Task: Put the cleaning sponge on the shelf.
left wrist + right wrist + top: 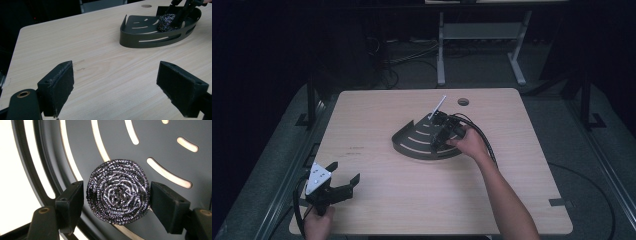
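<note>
Right gripper view, centre frame: steel scourer (118,190) lies in the slotted tray (162,142), right tool (117,203) parted around it; only withdrawal seems left.

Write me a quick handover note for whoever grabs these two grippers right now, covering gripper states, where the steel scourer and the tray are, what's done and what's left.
Right gripper: down in the dark slotted tray, jaws either side of the steel wool scourer, which lies on the tray floor. The left pad looks to touch it; a thin gap shows at the right pad, so treat it as released.
Left gripper: open, nothing between its jaws, low over the table at its near left corner.
Done: scourer sits in the tray.
Left: probably lift the right gripper clear without dragging the scourer along.
</note>
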The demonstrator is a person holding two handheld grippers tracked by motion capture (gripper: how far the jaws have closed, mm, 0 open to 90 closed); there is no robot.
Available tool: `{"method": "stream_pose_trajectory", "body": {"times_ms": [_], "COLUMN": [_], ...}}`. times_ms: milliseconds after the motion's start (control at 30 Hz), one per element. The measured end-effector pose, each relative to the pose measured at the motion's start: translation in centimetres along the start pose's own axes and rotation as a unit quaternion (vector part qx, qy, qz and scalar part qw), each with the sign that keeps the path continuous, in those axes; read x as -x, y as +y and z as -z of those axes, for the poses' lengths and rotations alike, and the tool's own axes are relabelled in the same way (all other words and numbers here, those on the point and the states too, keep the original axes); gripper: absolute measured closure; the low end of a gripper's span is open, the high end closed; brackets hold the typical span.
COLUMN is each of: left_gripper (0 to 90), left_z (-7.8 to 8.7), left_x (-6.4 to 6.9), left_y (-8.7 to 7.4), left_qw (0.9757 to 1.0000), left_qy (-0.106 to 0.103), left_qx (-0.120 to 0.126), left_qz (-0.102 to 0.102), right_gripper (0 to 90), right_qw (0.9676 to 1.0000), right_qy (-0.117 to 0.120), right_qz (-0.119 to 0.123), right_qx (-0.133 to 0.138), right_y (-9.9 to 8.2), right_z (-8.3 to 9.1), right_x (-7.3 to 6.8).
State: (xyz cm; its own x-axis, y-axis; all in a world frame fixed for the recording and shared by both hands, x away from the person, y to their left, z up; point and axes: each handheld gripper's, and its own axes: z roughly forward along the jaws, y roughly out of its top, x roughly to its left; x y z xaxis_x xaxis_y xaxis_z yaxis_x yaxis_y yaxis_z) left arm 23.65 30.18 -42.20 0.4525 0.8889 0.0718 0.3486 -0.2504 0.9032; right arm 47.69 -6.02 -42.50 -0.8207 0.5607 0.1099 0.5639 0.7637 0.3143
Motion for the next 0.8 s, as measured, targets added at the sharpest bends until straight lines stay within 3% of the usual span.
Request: {"method": "stream_pose_trajectory", "body": {"times_ms": [300,800], "left_gripper": [13.7,13.8], "left_z": [0.0,-0.1], "left_x": [0.0,0.2], "left_y": [0.0,0.1], "left_qw": [1.0,1.0], "left_qy": [0.0,-0.002], "left_qx": [-0.001,-0.001], "left_qz": [-0.001,-0.002], "right_gripper": [27.3,24.8], "right_qw": [1.0,0.9993], "right_qy": [-0.001,-0.002], "right_qz": [0.004,-0.001], "right_qx": [0.008,0.036], "right_y": [-0.2,-1.4], "right_z": [0.7,3.3], "right_x": [-0.2,-0.1]}}
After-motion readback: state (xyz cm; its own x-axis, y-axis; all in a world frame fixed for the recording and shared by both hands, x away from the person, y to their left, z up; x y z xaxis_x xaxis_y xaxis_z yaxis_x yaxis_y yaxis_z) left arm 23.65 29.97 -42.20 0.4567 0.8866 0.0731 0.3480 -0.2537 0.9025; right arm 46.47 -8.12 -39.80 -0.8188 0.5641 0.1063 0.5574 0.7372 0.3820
